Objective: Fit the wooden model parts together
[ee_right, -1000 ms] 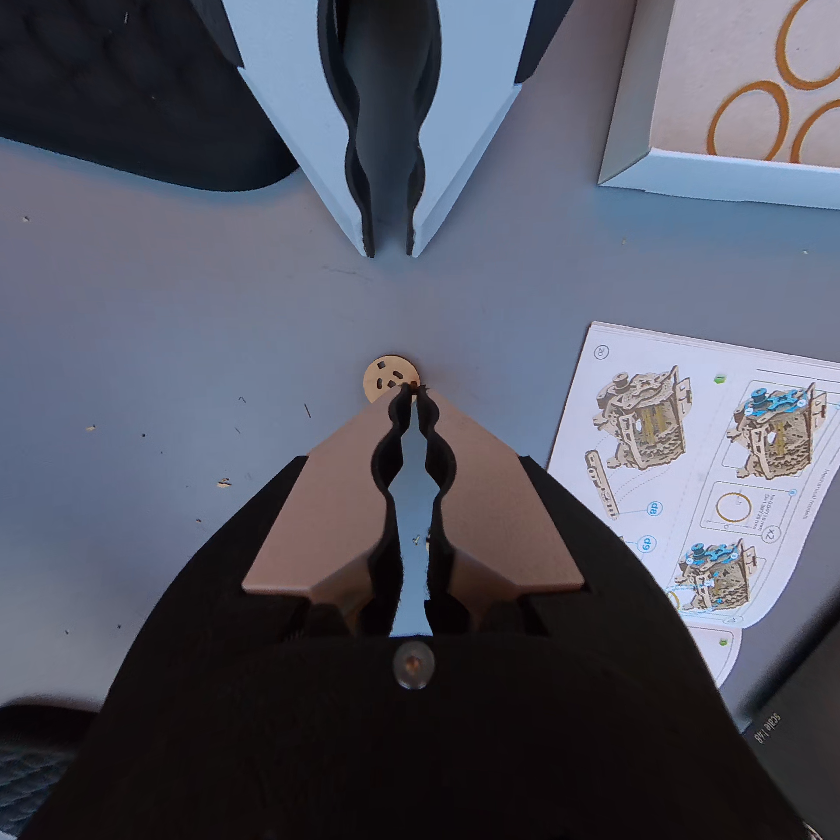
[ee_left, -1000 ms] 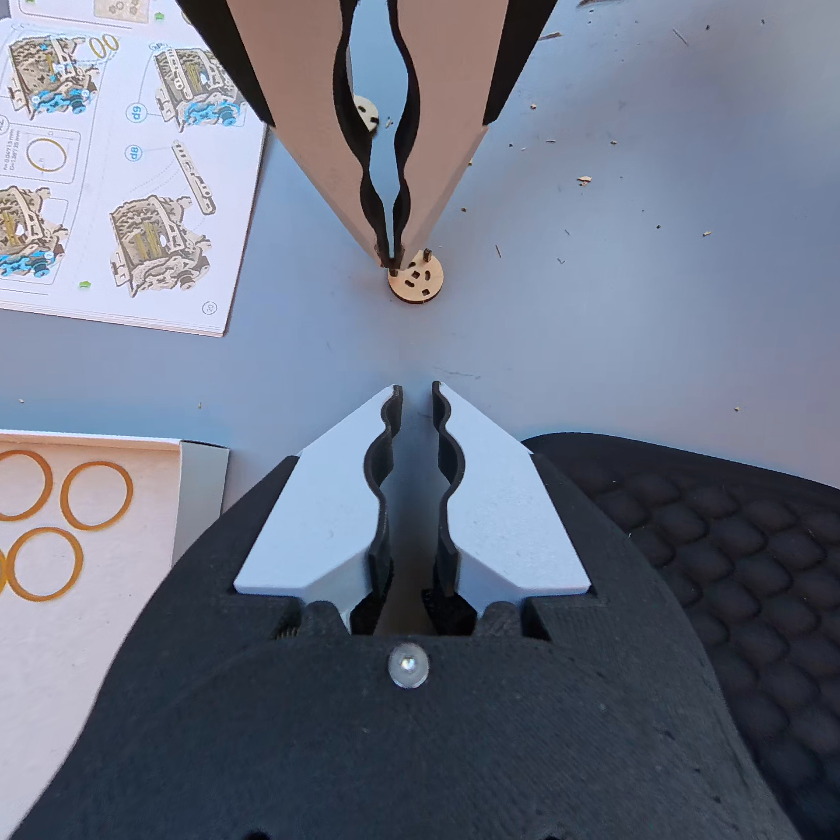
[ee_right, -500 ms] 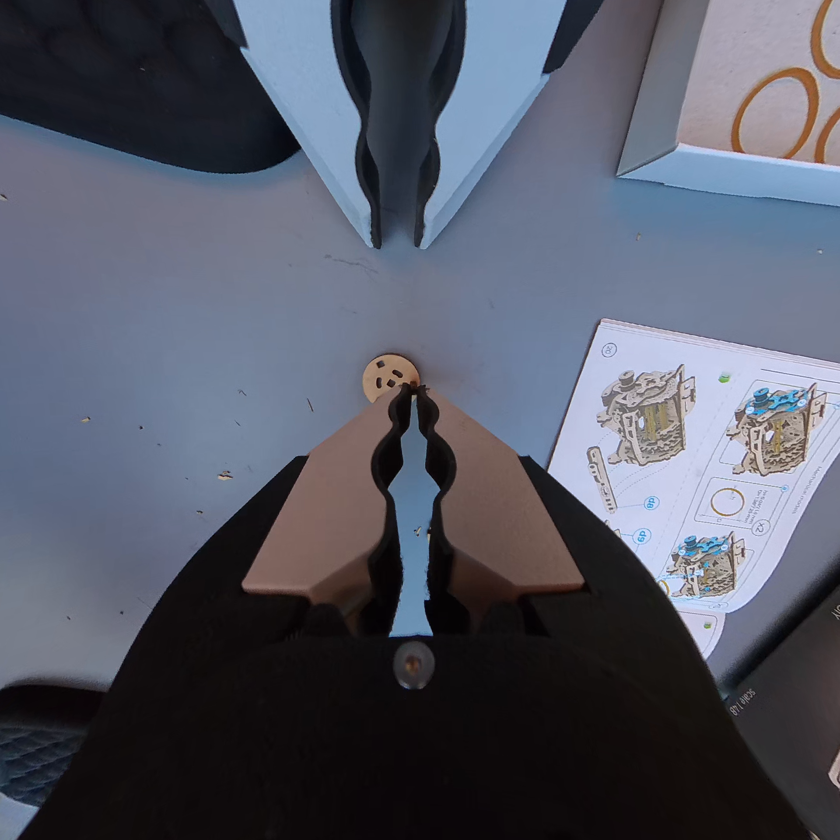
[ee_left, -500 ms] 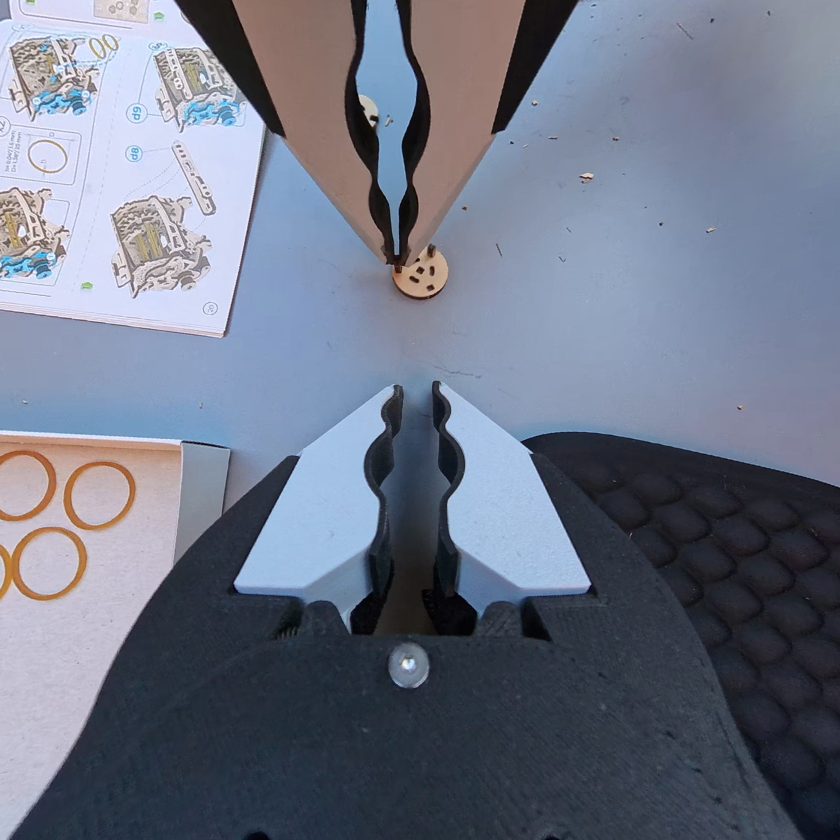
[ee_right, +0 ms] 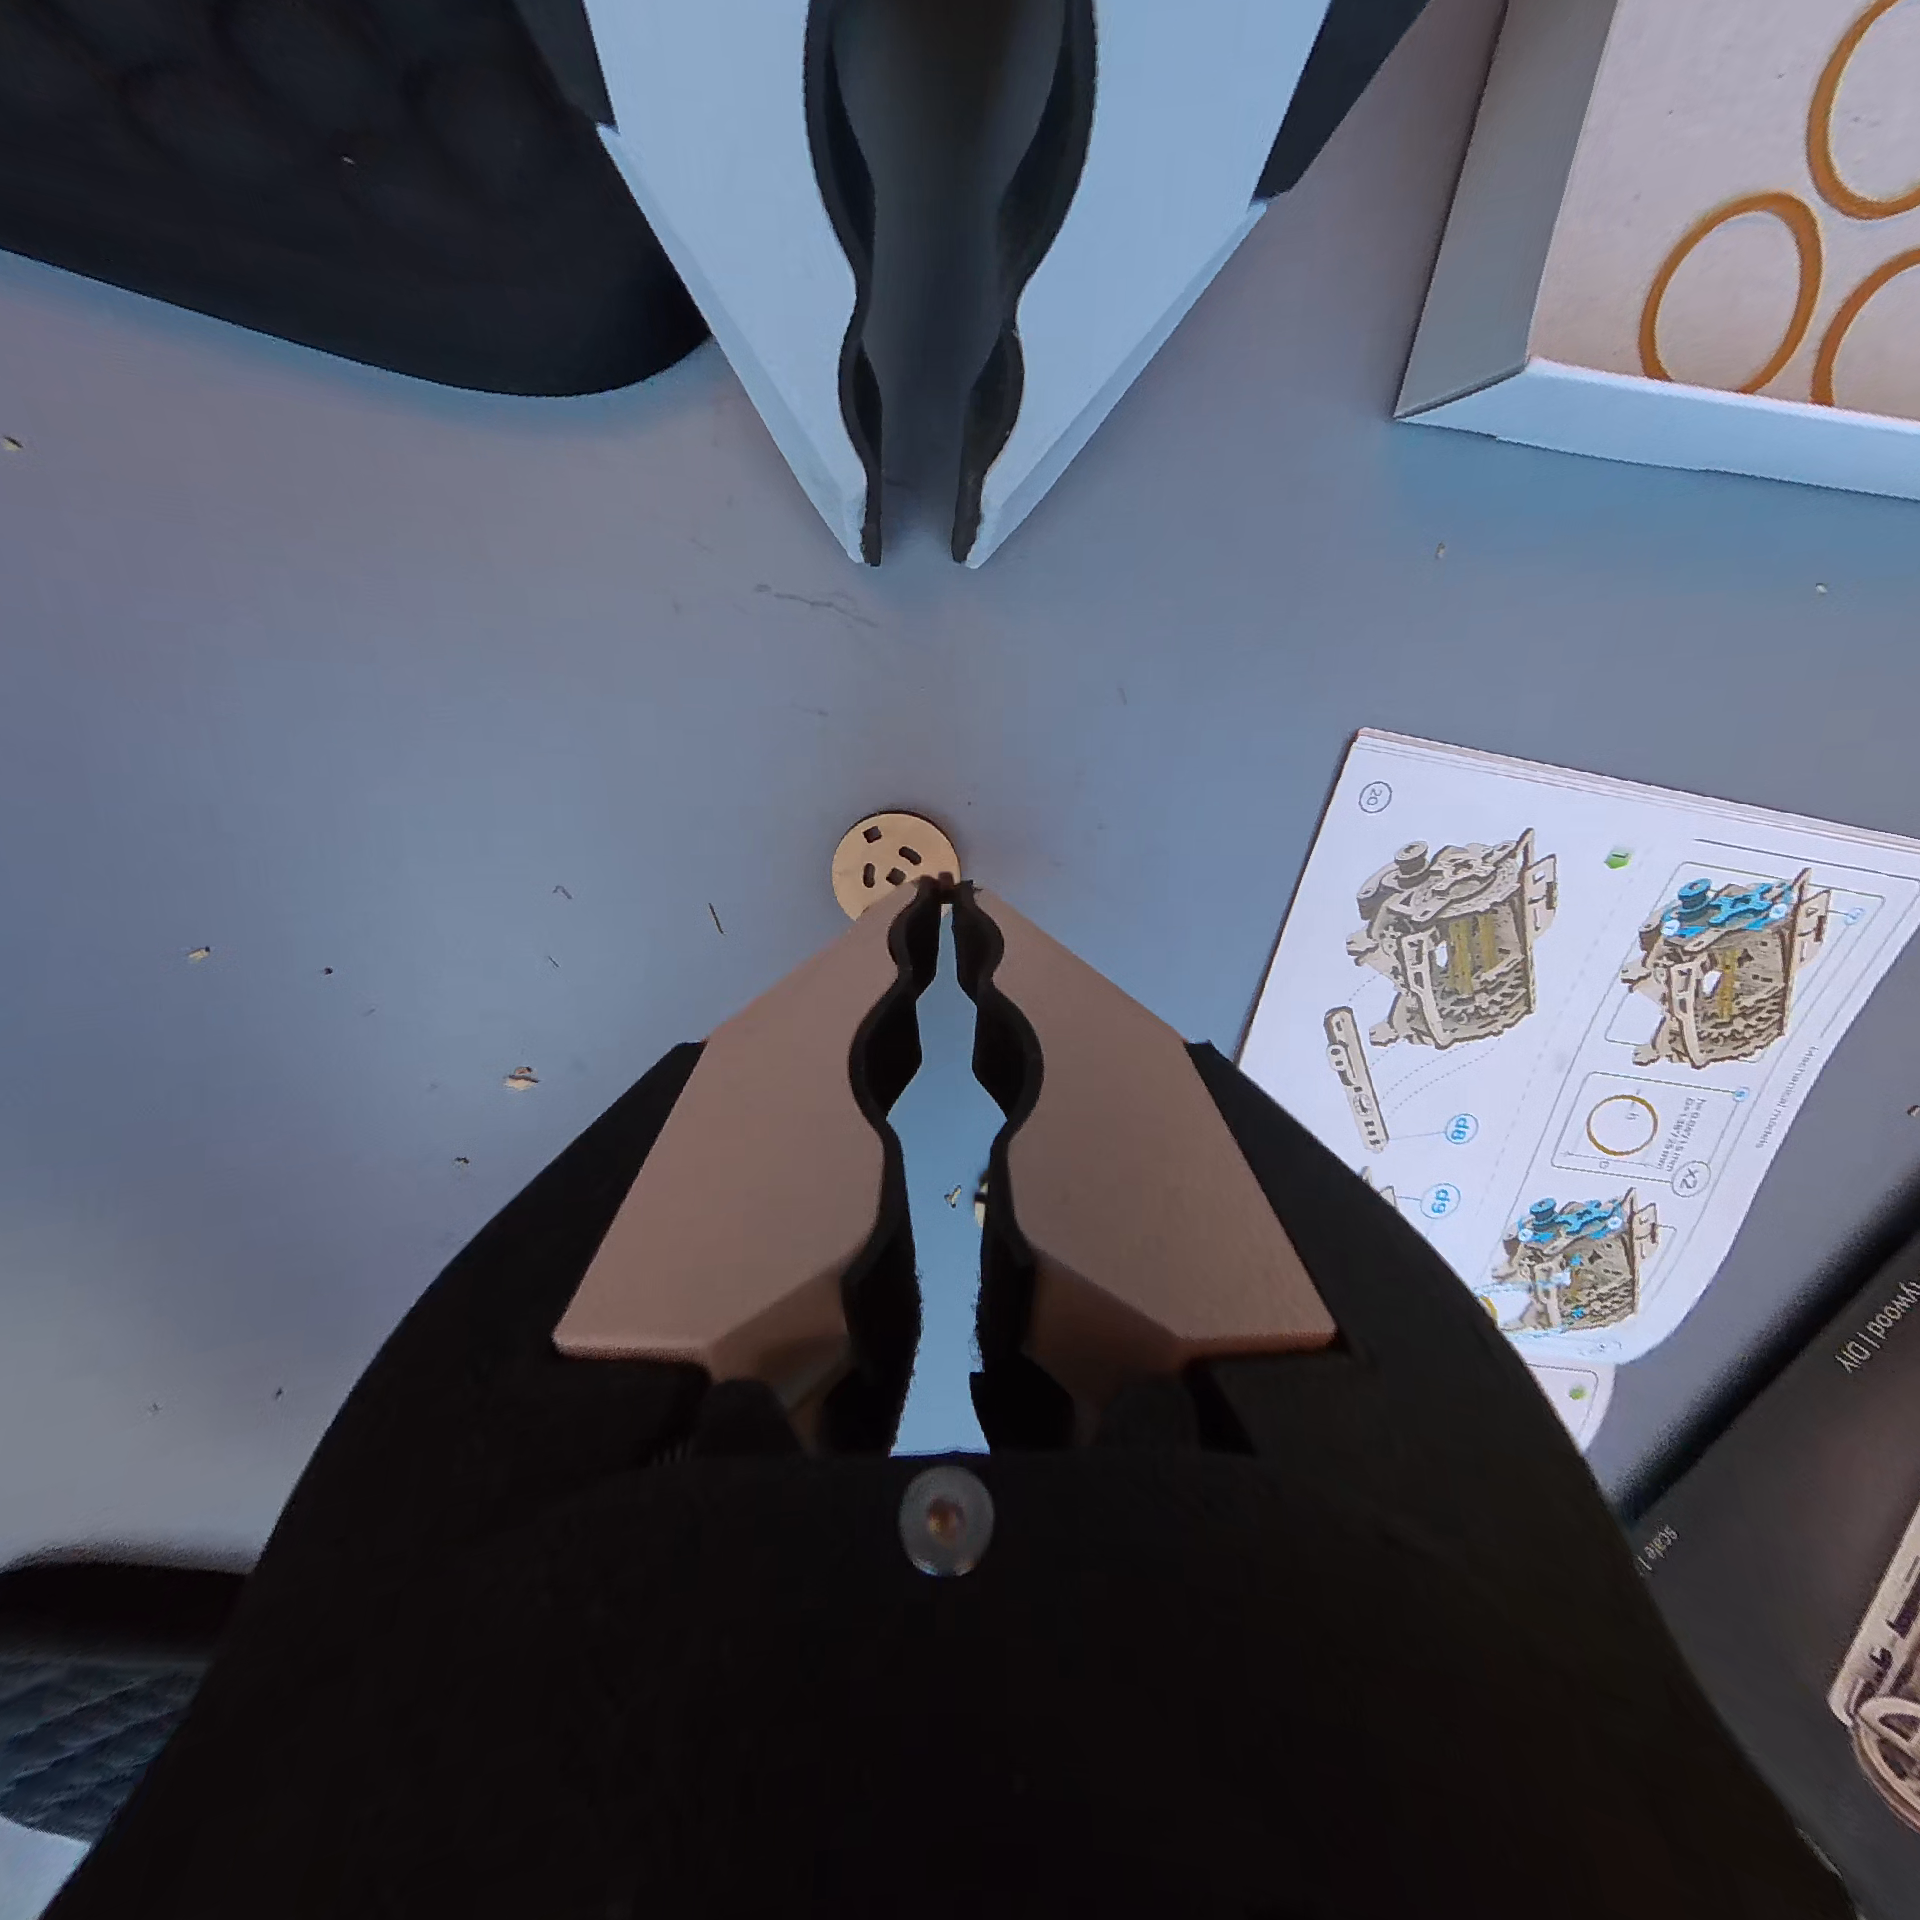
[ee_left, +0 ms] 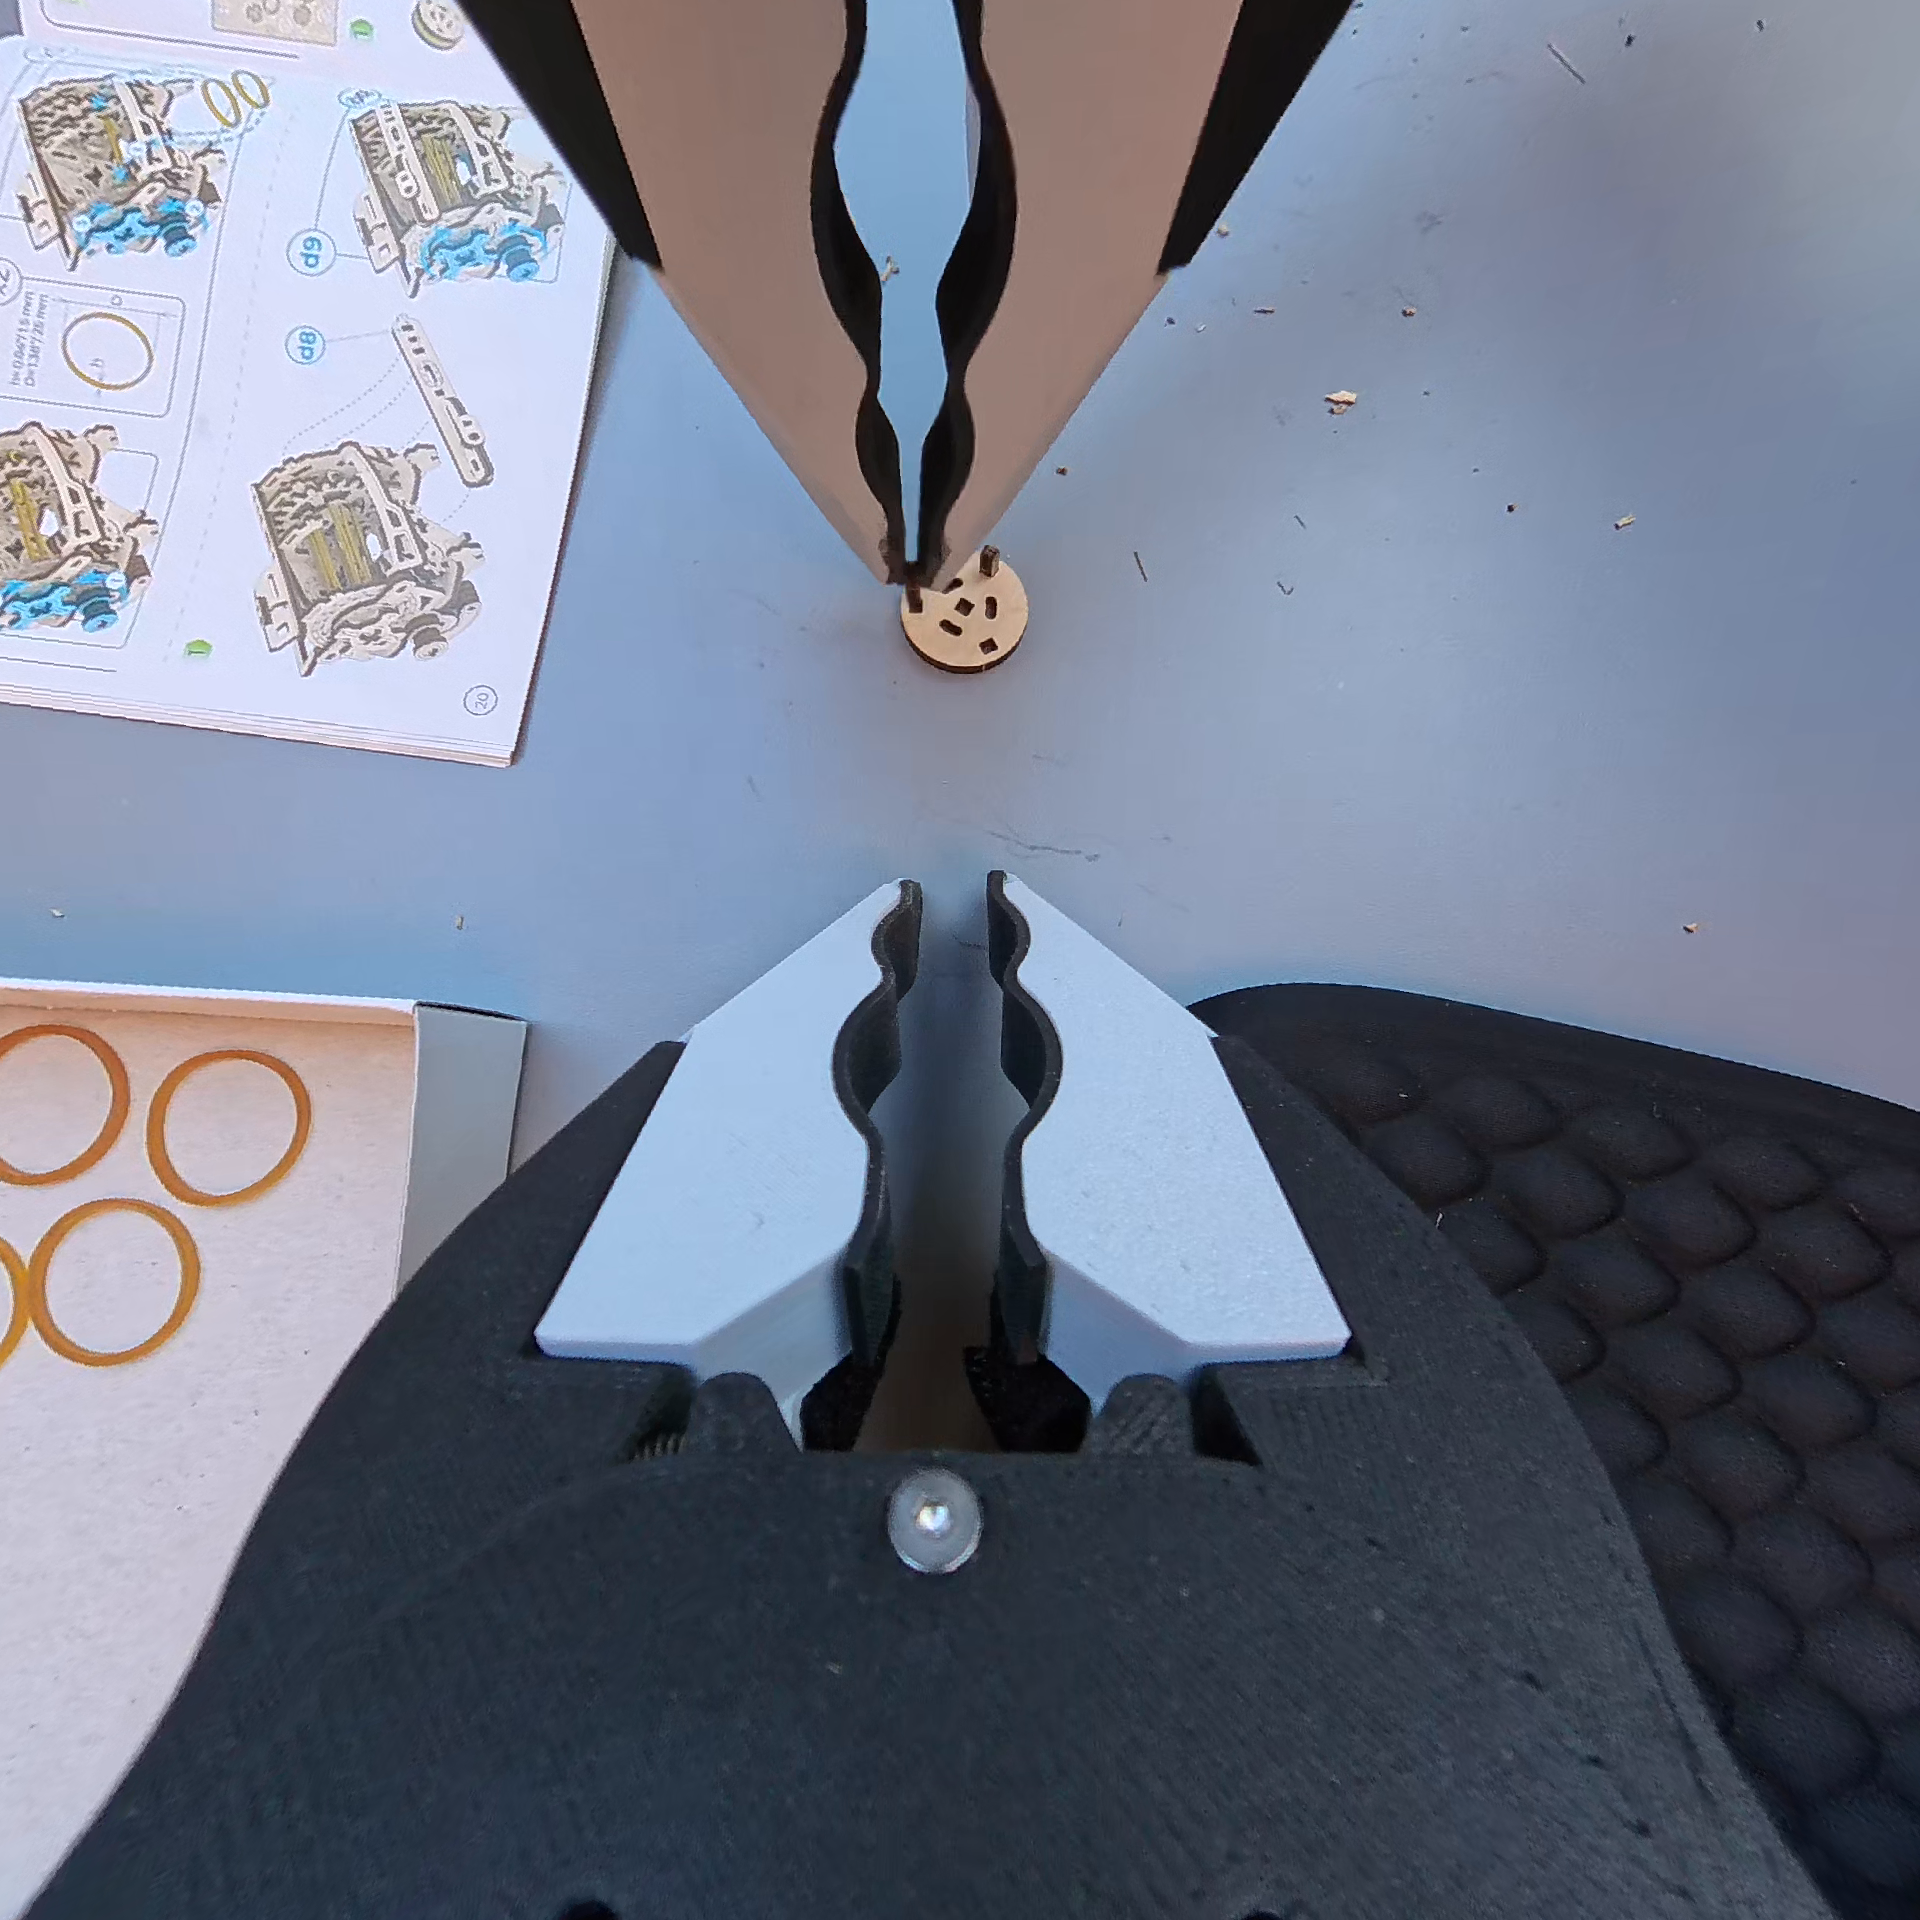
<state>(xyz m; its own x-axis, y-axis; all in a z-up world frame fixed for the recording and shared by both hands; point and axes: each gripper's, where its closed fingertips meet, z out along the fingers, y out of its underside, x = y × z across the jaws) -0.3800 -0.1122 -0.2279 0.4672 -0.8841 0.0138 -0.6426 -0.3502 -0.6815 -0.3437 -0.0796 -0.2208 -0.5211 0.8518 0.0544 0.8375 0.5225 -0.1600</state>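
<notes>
A small round wooden disc point(ee_left: 964, 621) with several slots lies flat on the grey table; it also shows in the right wrist view point(ee_right: 883, 862). One short dark peg point(ee_left: 989, 561) stands upright in it. My right gripper point(ee_left: 914, 569), with brown fingers, points down at the disc's left edge. It is shut on a second small dark peg point(ee_left: 912, 594) that touches the disc. In the right wrist view its tips point(ee_right: 945, 891) cover the disc's near edge. My left gripper point(ee_left: 954, 894), with pale fingers, is a little open and empty, a short way from the disc.
An instruction booklet point(ee_left: 291, 416) lies left of the disc. A box lid with several rubber bands point(ee_left: 208, 1195) sits near my left gripper. A black quilted mat point(ee_left: 1662, 1299) is at the right. A dark box point(ee_right: 1829, 1475) lies by the booklet. Wood crumbs dot the table. My hands' fingertips stand some 6 cm from each other.
My right gripper has shifted slightly while its tips stay with the peg at the disc's edge. My left gripper has hardly moved and stays a little open.
</notes>
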